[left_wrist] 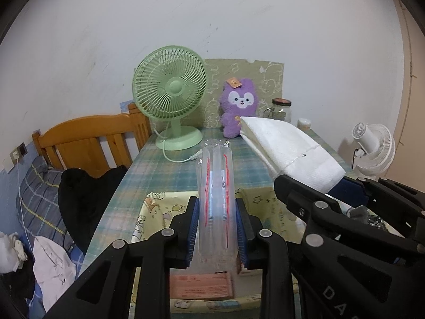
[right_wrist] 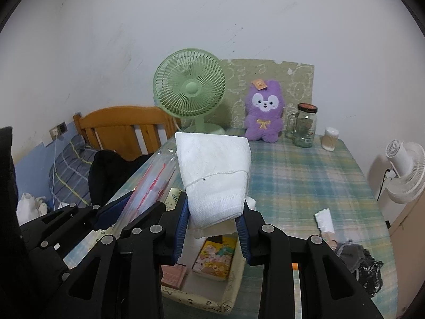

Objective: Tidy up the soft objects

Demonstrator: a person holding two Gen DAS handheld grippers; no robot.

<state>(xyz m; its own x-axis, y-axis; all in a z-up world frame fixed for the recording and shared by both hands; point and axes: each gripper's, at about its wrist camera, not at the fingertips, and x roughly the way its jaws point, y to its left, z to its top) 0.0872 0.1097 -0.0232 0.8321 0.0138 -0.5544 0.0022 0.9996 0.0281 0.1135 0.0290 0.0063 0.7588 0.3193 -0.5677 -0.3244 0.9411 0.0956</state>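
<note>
The left gripper (left_wrist: 217, 228) has its jaws nearly together, clamped on a clear plastic sleeve (left_wrist: 216, 186) with red printing, which sticks out stiffly between the blue ribbed pads. The right gripper (right_wrist: 212, 228) has its jaws a little apart, pinching a white stack of folded tissue (right_wrist: 215, 178), soft and embossed, with a thin seam running across it. Both held things hang above the yellow fabric box (right_wrist: 202, 297), which sits at the near edge of the plaid-covered table (right_wrist: 305, 183).

Inside the box lie a pink paper packet (right_wrist: 174, 275) and a cartoon-printed pack (right_wrist: 215, 260); more may lie under the tissue, but that part is hidden.

Beyond the box, at the table's far edge, stand one green desk fan (right_wrist: 190, 93) with a round grille, one fluffy purple plush toy (right_wrist: 264, 111), one glass jar mug (right_wrist: 304, 125) and one small round container (right_wrist: 330, 138). Right of the box lie a small white wrapped piece (right_wrist: 324, 222) and a dark crumpled bundle (right_wrist: 364, 263). One white fan (right_wrist: 401, 175) stands past the table's right side.
</note>
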